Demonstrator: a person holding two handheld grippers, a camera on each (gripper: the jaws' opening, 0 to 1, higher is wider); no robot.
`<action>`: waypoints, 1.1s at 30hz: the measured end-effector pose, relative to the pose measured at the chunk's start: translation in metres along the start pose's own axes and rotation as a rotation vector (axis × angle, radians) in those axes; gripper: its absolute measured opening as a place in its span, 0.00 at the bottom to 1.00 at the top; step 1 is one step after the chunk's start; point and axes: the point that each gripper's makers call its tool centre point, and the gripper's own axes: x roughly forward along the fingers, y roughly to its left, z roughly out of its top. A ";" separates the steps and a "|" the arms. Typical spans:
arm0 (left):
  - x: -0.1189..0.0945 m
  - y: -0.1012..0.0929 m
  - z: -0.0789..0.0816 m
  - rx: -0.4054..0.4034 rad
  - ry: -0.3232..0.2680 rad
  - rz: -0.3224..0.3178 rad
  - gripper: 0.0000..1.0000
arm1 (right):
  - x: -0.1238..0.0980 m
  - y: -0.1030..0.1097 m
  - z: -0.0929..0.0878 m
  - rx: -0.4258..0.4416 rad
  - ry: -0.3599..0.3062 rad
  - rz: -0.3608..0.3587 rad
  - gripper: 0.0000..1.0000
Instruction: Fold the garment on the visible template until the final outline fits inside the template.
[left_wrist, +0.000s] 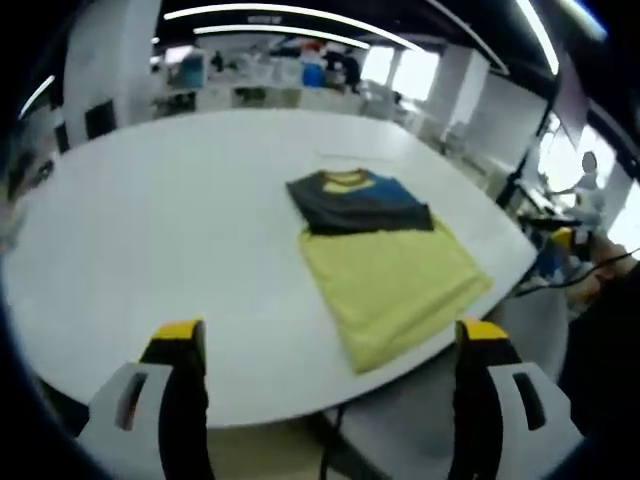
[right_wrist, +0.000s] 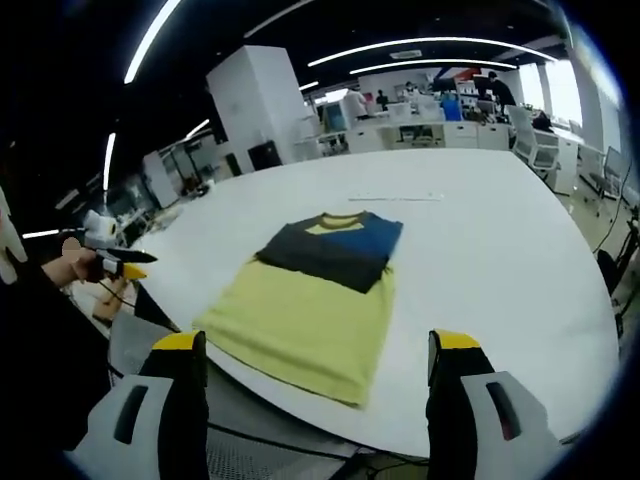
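A large white table (left_wrist: 150, 220) with a rounded edge stands in a bright open office. On it lies a folded shirt (left_wrist: 385, 255), flat and alone, close to the table's near edge. The shirt's lower part is pale yellow and reaches almost to that edge. Its upper part is dark grey with a blue patch on one side and a yellow collar, and it points toward the middle of the table. The sleeves are not sticking out; the outline is a long rectangle.

In the left gripper view, the left gripper (left_wrist: 330, 345) hangs above the near edge of the table, its two black, yellow-tipped jaws spread wide apart and holding nothing. The shirt sits ahead of it and a little to the right, well apart from the jaws.

In the right gripper view, the right gripper (right_wrist: 310, 350) is also held over the near edge with its jaws wide apart and empty. The shirt (right_wrist: 315, 295) lies straight ahead between them, not touched. At the left edge of this view a person's hand (right_wrist: 75, 262) grips the other gripper off the table's side.

A thin pale line (right_wrist: 395, 197) lies on the table beyond the collar. Desks and chairs fill the background.
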 end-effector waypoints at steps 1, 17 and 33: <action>0.001 0.000 -0.001 0.000 0.006 -0.002 0.99 | 0.001 0.000 0.000 0.000 0.002 0.000 0.91; 0.011 -0.008 -0.014 0.037 0.074 -0.037 0.91 | 0.006 -0.004 -0.014 0.016 0.041 0.004 0.88; 0.056 -0.035 -0.058 0.021 0.171 -0.148 0.70 | 0.034 -0.012 -0.053 0.030 0.186 0.036 0.66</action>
